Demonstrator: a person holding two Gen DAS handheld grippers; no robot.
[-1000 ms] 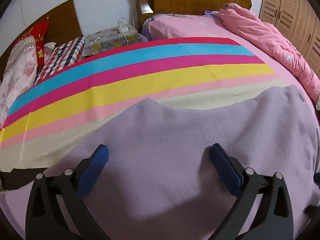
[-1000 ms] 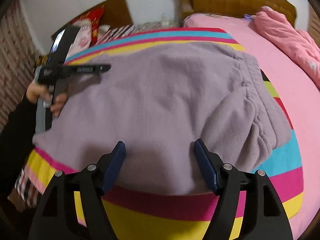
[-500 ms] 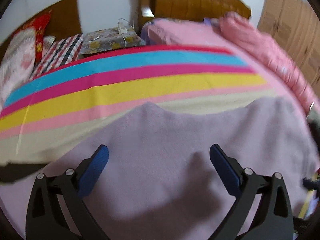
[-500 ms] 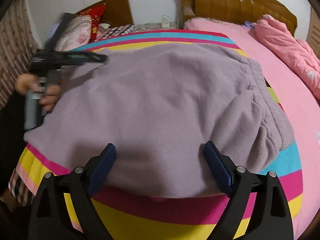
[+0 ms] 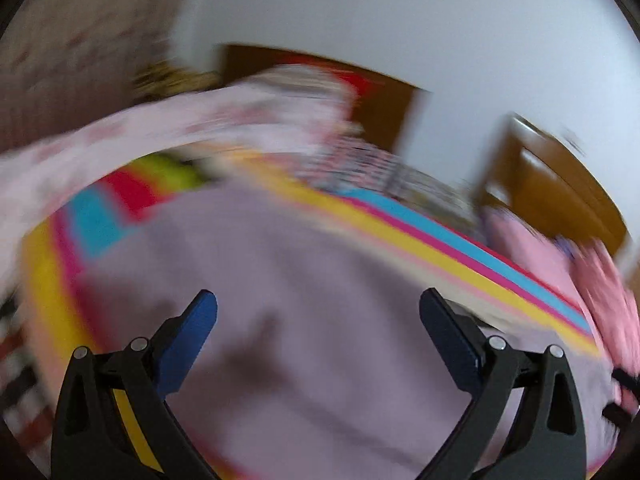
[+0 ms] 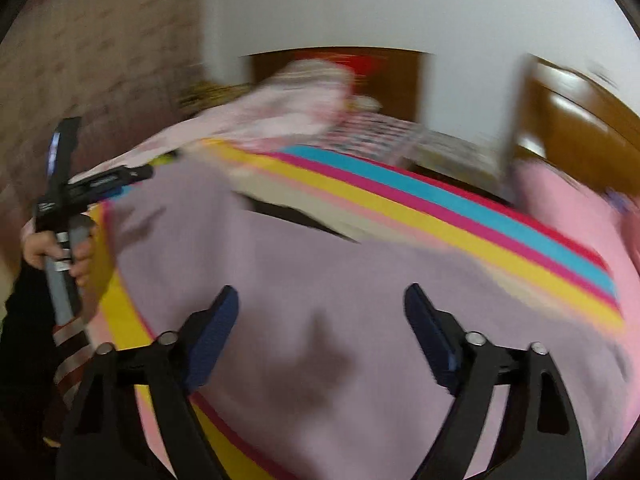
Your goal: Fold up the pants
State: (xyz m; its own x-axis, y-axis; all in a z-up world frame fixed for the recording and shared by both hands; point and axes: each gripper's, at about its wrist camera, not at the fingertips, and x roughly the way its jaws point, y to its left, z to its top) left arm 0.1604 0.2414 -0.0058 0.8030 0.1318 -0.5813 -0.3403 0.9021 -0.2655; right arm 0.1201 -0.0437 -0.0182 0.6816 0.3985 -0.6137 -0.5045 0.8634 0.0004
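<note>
The lilac fleece pants [image 5: 320, 320] lie spread flat on the rainbow-striped bedspread [image 5: 460, 248]; they also show in the right wrist view [image 6: 340, 280]. My left gripper [image 5: 318, 308] is open and empty, just above the pants. My right gripper [image 6: 320, 304] is open and empty, also above the pants. The left gripper's body and the hand that holds it show at the left edge of the right wrist view [image 6: 64, 200]. Both views are motion-blurred.
Pink patterned pillows [image 6: 304, 96] and a plaid cloth [image 6: 380, 136] lie beyond the pants. A wooden headboard [image 6: 580, 128] stands at the right, with pink bedding [image 5: 608, 292] near it. A brick-patterned wall [image 6: 100, 60] is at the left.
Both grippers have swung quickly to the left, so the pillows and wall now fill the background. Both stay open and empty. The pants lie as before.
</note>
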